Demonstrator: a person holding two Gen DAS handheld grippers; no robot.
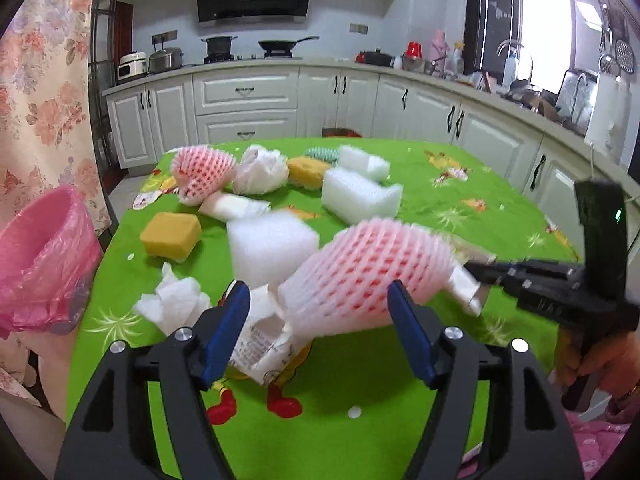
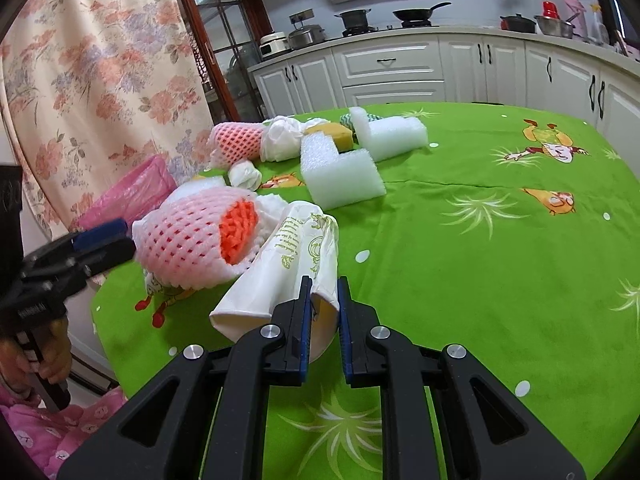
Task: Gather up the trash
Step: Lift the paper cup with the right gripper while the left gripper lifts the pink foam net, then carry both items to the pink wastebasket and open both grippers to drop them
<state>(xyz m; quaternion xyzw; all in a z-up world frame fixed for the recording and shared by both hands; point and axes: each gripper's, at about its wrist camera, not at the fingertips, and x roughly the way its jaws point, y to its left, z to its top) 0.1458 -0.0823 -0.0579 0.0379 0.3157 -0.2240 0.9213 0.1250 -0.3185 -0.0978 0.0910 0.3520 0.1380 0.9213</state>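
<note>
My right gripper [image 2: 324, 300] is shut on the rim of a crushed white paper cup [image 2: 288, 264] lying on the green tablecloth; it also shows in the left wrist view [image 1: 480, 270]. A pink foam fruit net [image 1: 368, 276] lies against the cup, also in the right wrist view [image 2: 192, 236]. My left gripper [image 1: 320, 312] is open, its blue fingers on either side of the net's near end and a crumpled printed wrapper [image 1: 264, 340]. The pink-bagged bin [image 1: 40, 264] stands off the table's left edge.
More trash lies further back: a white foam block [image 1: 272, 246], yellow sponges [image 1: 172, 234], crumpled tissue [image 1: 172, 304], a second pink net [image 1: 204, 172], an L-shaped foam piece [image 1: 356, 196], a white bag [image 1: 260, 172]. Kitchen cabinets stand behind. A floral curtain [image 2: 100, 80] hangs left.
</note>
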